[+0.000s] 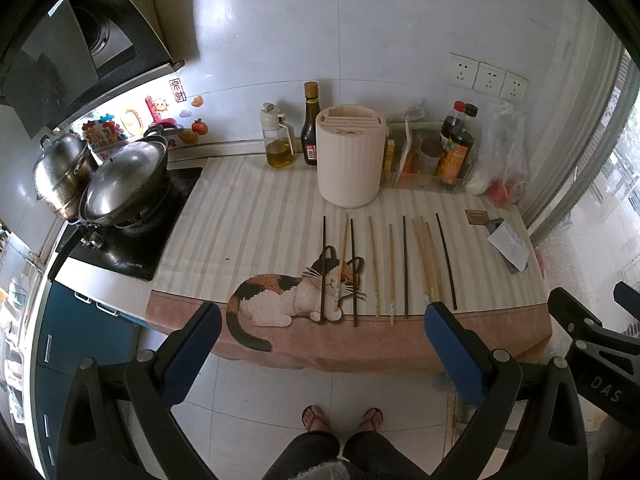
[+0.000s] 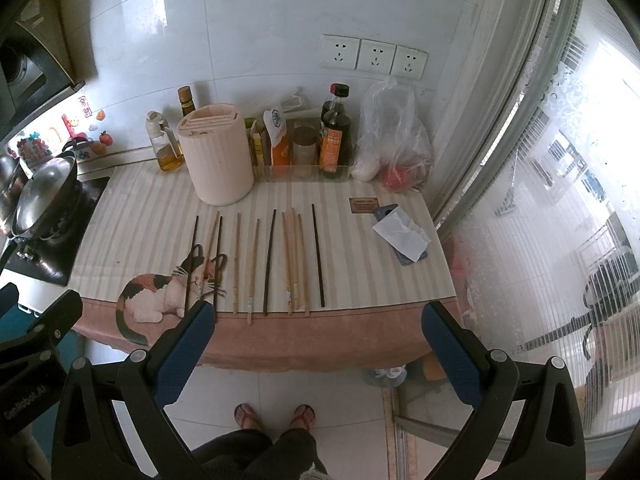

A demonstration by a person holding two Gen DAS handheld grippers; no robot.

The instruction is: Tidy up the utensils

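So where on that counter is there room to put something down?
Bare striped cloth lies between the stove and the chopsticks. A smaller patch sits between the rightmost dark chopstick and the tissue. The back row around the utensil holder is crowded.

Both grippers share one build: the left gripper (image 1: 322, 350) and right gripper (image 2: 318, 346) have black angular frames, round silver screws and blue textured pads (image 1: 454, 354) lining their jaws. Behind the jaws, dark trousers (image 1: 320, 456) and red flip-flops (image 1: 314, 418) on bare feet.
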